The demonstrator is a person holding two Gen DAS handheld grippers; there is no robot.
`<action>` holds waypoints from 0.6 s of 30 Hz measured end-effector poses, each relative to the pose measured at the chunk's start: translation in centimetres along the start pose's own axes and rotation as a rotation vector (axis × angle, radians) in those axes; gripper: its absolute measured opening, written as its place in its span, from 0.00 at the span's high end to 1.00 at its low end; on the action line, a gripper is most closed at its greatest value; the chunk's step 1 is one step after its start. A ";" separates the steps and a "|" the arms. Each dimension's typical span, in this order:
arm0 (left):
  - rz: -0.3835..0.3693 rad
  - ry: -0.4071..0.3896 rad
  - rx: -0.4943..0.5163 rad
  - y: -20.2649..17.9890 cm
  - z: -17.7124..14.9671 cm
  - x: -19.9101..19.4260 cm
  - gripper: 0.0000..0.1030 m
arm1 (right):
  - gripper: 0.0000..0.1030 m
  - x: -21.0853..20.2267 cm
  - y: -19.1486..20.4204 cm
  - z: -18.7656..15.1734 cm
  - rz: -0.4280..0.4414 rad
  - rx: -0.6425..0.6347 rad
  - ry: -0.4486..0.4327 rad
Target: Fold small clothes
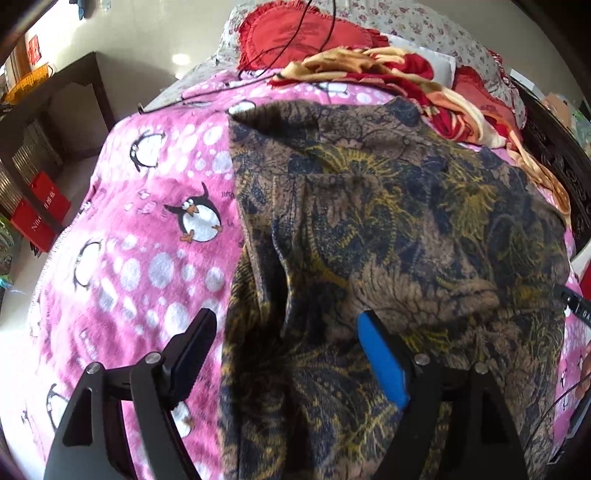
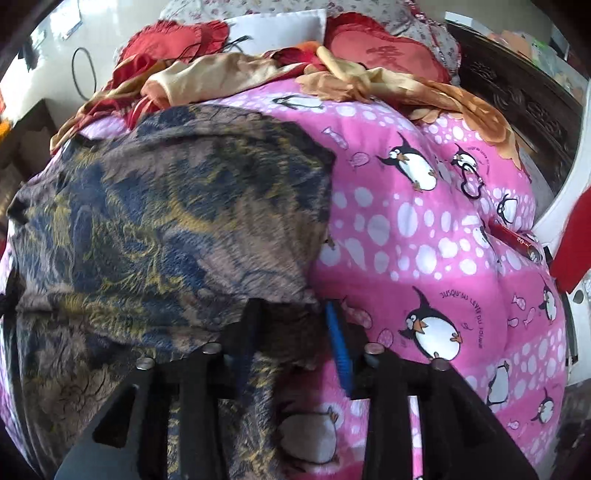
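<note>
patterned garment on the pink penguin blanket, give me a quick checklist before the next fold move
1. Patterned garment lies on the pink penguin blanket: ok.
2. Garment smooth: not ok, ridges and folds near the left gripper.
3. Left gripper free of cloth: ok, jaws wide, cloth between them but not pinched.
4. Right gripper grip on the garment edge: cannot tell, cloth sits between partly open jaws.
5. Black cables off the garment: ok, they lie by the red cushion.
</note>
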State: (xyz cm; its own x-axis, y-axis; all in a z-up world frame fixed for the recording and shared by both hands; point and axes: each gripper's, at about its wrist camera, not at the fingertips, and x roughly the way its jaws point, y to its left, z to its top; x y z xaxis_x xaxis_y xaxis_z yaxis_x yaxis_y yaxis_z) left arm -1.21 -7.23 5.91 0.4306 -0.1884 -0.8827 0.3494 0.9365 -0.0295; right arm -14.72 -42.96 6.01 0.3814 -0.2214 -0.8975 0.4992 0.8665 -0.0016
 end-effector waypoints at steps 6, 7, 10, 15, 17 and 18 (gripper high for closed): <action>-0.012 -0.011 -0.007 0.7 -1.2 -1.9 0.20 | 0.69 -3.8 0.1 -1.5 0.015 -0.022 -0.015; -0.019 -0.011 -0.009 0.7 -1.6 -2.3 0.20 | 0.68 -4.8 0.0 -2.1 0.033 -0.023 -0.020; -0.026 -0.008 -0.004 0.9 -2.9 -3.4 0.20 | 0.67 -6.7 -0.5 -3.7 0.095 -0.005 0.003; -0.018 -0.009 0.009 1.2 -5.1 -5.1 0.20 | 0.65 -9.0 -0.8 -7.4 0.144 -0.033 0.060; -0.021 -0.005 0.008 1.4 -6.0 -5.8 0.20 | 0.65 -9.9 -1.1 -8.9 0.125 -0.052 0.058; -0.028 -0.003 0.003 1.7 -6.7 -6.4 0.20 | 0.65 -10.4 -1.2 -9.7 0.124 -0.053 0.058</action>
State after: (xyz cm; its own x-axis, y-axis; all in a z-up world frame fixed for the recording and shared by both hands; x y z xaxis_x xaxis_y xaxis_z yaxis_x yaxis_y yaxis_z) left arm -8.90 -2.47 8.34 0.4231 -0.2157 -0.8800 0.3639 0.9299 -0.0529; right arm -26.83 -37.40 11.09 0.3912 -0.0862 -0.9162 0.4086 0.9083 0.0890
